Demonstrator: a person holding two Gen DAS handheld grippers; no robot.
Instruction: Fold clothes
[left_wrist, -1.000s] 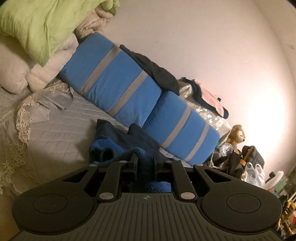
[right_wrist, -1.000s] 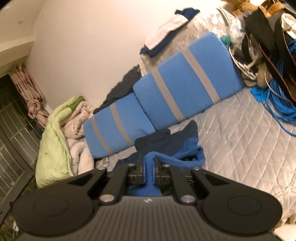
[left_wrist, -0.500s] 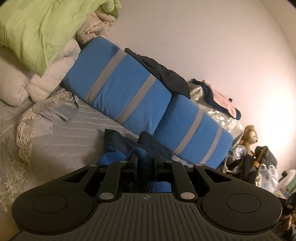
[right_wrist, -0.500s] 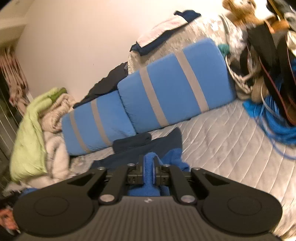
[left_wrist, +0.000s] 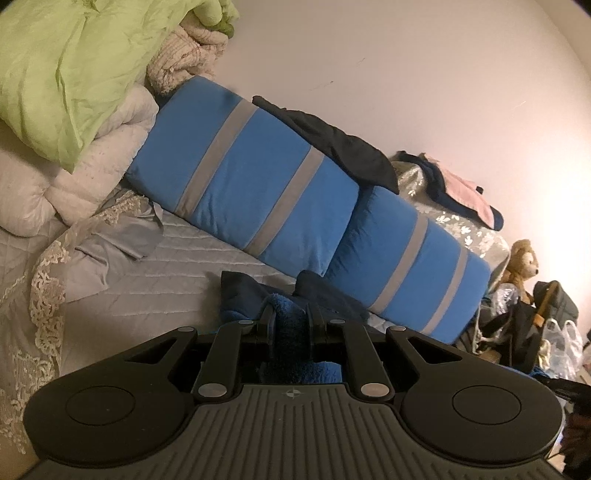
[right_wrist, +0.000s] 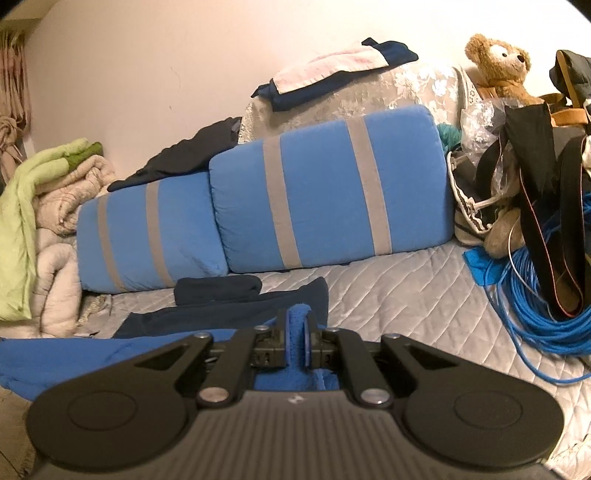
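Both wrist views have swung since a second ago: the right one was rolled hard with the pillows running on a slant, and now the bed (right_wrist: 406, 295) sits almost level, while the left view has slid along so the green quilt (left_wrist: 74, 74) takes up more of its top left corner.

Left gripper (left_wrist: 290, 321) is clamped on a bunched fold of the blue fleece (left_wrist: 288, 332), dark fuzzy fabric packed tight between the jaws. Right gripper (right_wrist: 297, 332) is pinched nearly all the way closed on a thinner edge of the same fleece (right_wrist: 297, 325), so each hand has a bit of it.

Rest of the fleece lies on the near part of the quilted bed, just in front of the two blue striped pillows (right_wrist: 325, 192). In the right view it spreads toward the near left, bright blue side up, with a dark navy part (right_wrist: 218, 290) folded over farther back, close to the pillows.

Far right there's a teddy bear (right_wrist: 495, 62), and a coil of blue cable (right_wrist: 535, 295) on the bed's right side. A dark garment (left_wrist: 340, 147) is draped over the top of the pillows.
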